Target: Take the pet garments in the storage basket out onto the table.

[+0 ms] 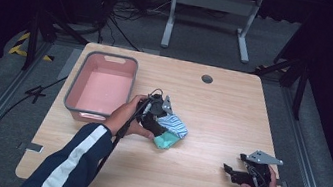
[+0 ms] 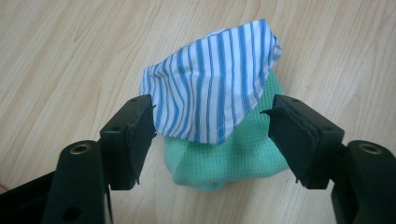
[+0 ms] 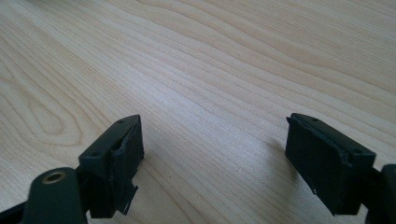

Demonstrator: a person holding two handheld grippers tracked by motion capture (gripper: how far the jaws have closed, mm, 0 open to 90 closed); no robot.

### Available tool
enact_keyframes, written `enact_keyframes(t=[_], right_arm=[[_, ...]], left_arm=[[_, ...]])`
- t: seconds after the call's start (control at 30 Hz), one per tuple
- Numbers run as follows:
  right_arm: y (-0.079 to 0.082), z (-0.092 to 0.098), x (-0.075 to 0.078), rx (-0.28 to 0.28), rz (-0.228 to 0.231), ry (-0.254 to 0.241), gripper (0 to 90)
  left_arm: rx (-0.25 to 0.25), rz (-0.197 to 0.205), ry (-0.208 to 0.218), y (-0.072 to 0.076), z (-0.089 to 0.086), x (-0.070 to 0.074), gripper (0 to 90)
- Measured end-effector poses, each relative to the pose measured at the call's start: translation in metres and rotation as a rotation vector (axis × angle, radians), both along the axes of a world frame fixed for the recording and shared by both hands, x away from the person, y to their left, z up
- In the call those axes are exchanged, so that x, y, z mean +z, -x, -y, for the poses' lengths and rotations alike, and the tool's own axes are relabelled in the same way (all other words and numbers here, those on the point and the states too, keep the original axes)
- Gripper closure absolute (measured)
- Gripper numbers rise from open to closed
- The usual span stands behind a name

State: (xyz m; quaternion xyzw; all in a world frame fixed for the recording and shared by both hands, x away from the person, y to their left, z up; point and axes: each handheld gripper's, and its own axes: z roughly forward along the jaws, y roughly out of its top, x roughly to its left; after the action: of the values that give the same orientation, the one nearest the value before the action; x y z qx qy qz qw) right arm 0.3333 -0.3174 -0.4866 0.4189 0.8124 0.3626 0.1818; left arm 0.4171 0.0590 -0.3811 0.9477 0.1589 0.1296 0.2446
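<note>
Wood tabletop [image 1: 232, 114]: pale grain, carries everything; cloth bundle lies near its middle.
Pink bin [image 1: 102, 87]: grey rim, nothing inside, just left of the bundle, apart from it.
Cloth bundle: two pcs stacked. Striped cloth [image 2: 217, 84], blue/white, lies on top of green cloth [image 2: 224, 161], a mesh knit that pokes out on the side nearer the person.
Left gripper [image 1: 156, 117]: right at the bundle, on its bin side. Jaws released, standing wide; in the left gripper view the bundle sits between them, pads look clear of it, the left one close to the striped edge.
Right gripper [image 1: 236, 174]: well apart from the bundle, toward the near right corner of the tabletop. Jaws spread, bare wood between, holding nothing.
Step (judgement): looks like a let-go or re-grip at the bundle; nothing in the bin yet.
Next (judgement): prob. re-seat jaws low enough to catch both layers, clench, then lift across to the bin; top cloth could slide off if only green is pinched.
</note>
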Motion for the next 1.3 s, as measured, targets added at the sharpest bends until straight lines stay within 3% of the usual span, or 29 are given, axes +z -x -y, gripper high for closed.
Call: enact_keyframes(t=[0.47,0.57,0.93,1.2,1.3], right_arm=[[0.0,0.0,0.0,0.0,0.0,0.0,19.8],[0.0,0.0,0.0,0.0,0.0,0.0,19.8],[0.0,0.0,0.0,0.0,0.0,0.0,19.8],[0.0,0.0,0.0,0.0,0.0,0.0,19.8],[0.0,0.0,0.0,0.0,0.0,0.0,19.8]], left_arm=[[-0.022,0.044,0.01,0.024,-0.024,0.01,27.0],[-0.029,0.077,-0.014,0.031,-0.033,0.012,26.6],[-0.014,0.112,-0.027,0.054,-0.075,0.01,25.8],[-0.002,0.125,-0.036,0.071,-0.095,0.01,25.5],[0.003,0.119,-0.021,0.079,-0.102,0.007,25.3]])
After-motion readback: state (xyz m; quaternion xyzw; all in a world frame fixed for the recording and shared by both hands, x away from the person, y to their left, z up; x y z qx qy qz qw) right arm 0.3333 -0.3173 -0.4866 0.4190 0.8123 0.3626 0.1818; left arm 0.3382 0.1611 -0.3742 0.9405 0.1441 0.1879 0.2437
